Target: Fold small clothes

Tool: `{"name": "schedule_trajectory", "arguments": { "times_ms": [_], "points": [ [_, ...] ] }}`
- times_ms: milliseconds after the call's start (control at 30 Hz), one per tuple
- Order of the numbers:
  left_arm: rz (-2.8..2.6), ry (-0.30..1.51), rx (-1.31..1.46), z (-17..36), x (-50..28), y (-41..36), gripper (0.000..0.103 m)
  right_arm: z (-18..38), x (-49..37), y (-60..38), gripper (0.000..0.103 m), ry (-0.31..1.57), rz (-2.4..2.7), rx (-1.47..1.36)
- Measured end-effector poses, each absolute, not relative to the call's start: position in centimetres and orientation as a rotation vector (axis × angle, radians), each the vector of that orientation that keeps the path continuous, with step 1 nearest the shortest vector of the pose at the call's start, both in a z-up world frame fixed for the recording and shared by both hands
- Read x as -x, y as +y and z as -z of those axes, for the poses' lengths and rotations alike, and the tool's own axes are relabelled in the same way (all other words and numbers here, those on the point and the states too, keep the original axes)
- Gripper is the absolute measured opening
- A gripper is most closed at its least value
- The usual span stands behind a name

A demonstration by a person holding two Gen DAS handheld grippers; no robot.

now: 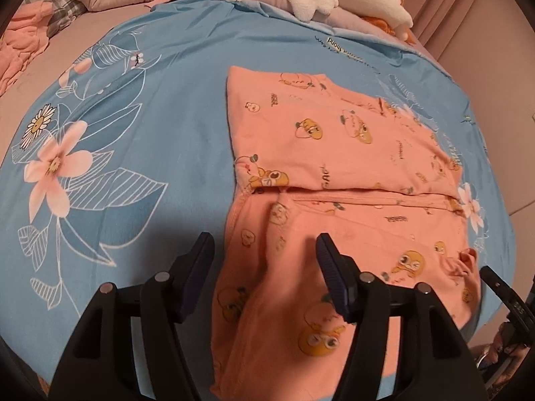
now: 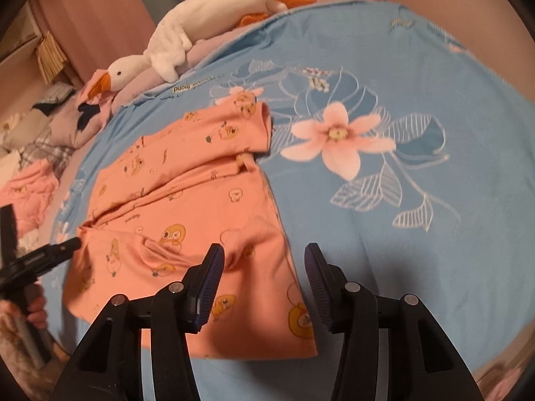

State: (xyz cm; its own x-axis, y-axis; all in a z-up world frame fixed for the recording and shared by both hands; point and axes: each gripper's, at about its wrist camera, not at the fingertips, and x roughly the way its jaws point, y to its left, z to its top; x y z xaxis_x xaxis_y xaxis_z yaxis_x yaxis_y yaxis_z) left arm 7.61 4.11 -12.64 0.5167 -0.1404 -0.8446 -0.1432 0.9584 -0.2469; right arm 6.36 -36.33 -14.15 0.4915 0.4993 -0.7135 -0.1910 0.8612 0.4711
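A: Lying flat on the blue floral sheet [image 1: 160, 153], the orange printed garment [image 1: 334, 153] is partly folded: its far portion is doubled over, leaving a straight crease across the middle, and the near portion spreads toward both cameras.

B: Left gripper [image 1: 264, 260]?

A: Jaws apart. One finger hangs over the bare sheet just beside the garment's edge, the other over the orange fabric. No cloth sits between the pads; nothing is pinched.

B: And the right gripper [image 2: 264, 272]?

A: Jaws apart as well, nothing clamped. One finger is over the garment's near corner, the other over blue sheet. A small raised pucker of fabric [image 2: 234, 237] stands just ahead of the fingertips.

B: Does either view show the other tool?

A: Yes. The right wrist view shows the left gripper at the frame's left edge, close to the garment's opposite side, with the person's fingers [image 2: 35, 310] wrapped around its handle.

B: Surroundings?

A: A white plush goose [image 2: 187, 30] with an orange beak lies along the sheet's far edge. More pink clothing [image 1: 20, 43] is heaped off the sheet, on the mauve bedding [image 1: 100, 26].
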Motion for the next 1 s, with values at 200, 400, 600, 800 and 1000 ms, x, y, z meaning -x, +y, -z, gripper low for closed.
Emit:
{"name": "schedule_trajectory", "arguments": {
  "times_ms": [200, 400, 600, 800, 1000],
  "points": [
    [-0.022, 1.041, 0.303, 13.7, -8.3, 4.1, 0.014, 15.0, -6.4, -35.5, 0.049, 1.007, -0.52, -0.376],
    [-0.065, 0.982, 0.301, 12.3, -6.8, 3.6, 0.007, 15.1, -6.4, -35.5, 0.049, 0.995, -0.518, -0.376],
    [-0.018, 0.934, 0.41, 10.0, -5.2, 4.8, 0.006, 15.2, -6.9, -35.9, 0.006, 0.991, -0.504, -0.391],
    [-0.019, 0.926, 0.41, 9.4, -4.3, 4.9, 0.004, 13.0, -6.4, -36.7, 0.006, 0.914, -0.502, -0.414],
    [0.008, 0.907, 0.475, 8.8, -3.5, 5.2, 0.003, 11.5, -6.5, -36.6, 0.006, 0.868, -0.498, -0.412]
  ]
}}
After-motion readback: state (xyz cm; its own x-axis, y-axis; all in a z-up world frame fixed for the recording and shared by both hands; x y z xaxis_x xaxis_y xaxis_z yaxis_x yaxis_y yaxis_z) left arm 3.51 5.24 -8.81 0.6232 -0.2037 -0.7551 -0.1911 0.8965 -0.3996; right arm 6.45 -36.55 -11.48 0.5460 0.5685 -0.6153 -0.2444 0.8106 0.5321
